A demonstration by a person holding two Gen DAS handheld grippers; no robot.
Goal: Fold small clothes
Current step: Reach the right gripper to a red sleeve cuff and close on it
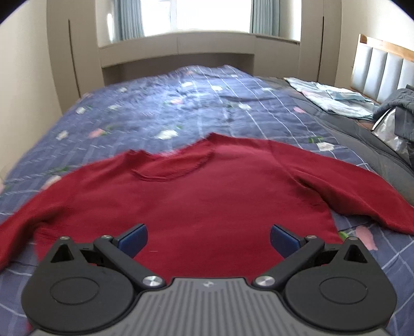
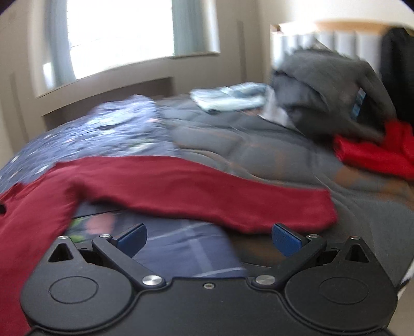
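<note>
Two grippers poised over a red sweater

Both jaws stand wide and empty. The left gripper (image 1: 208, 240) hovers at the hem of the red sweater (image 1: 207, 191), which lies flat on the bed (image 1: 155, 108), neckline away, sleeves spread sideways. The right gripper (image 2: 209, 239) hangs just short of the right sleeve (image 2: 207, 191), whose long axis runs across its view, cuff to the right. That hand looks nearer for folding the sleeve inward. A window (image 1: 212, 15) lights the bedroom; other clothes (image 2: 323, 95) pile near the headboard.

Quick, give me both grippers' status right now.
Left gripper: open, holding nothing, above the dark red sweater.
Right gripper: open, holding nothing, near the sweater's sleeve.
</note>
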